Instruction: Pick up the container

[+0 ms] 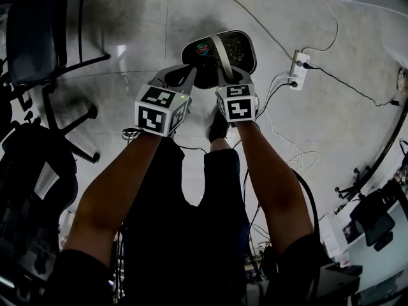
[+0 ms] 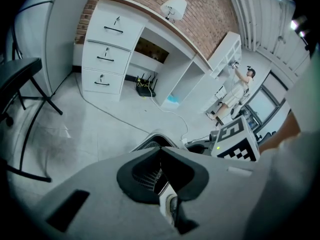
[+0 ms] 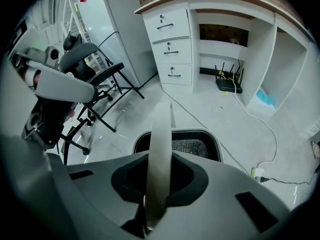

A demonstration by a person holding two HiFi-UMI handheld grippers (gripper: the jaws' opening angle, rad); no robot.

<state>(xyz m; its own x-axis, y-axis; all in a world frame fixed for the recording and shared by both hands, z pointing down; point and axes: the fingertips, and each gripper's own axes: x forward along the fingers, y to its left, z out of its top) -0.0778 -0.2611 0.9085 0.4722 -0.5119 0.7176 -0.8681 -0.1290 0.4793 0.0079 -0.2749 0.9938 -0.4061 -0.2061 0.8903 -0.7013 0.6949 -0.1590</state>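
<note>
At twelve o'clock your right gripper [image 1: 225,75] clamps the pale strap handle [image 3: 160,151] of the black mesh-lined container [image 1: 241,48], your left gripper [image 1: 190,76] pinching its nine o'clock rim

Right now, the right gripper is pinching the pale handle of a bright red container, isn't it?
Not quite: the container is black, not red. The right gripper view shows its dark rim and mesh inside. The rest holds: the right gripper is shut on the pale handle.
</note>
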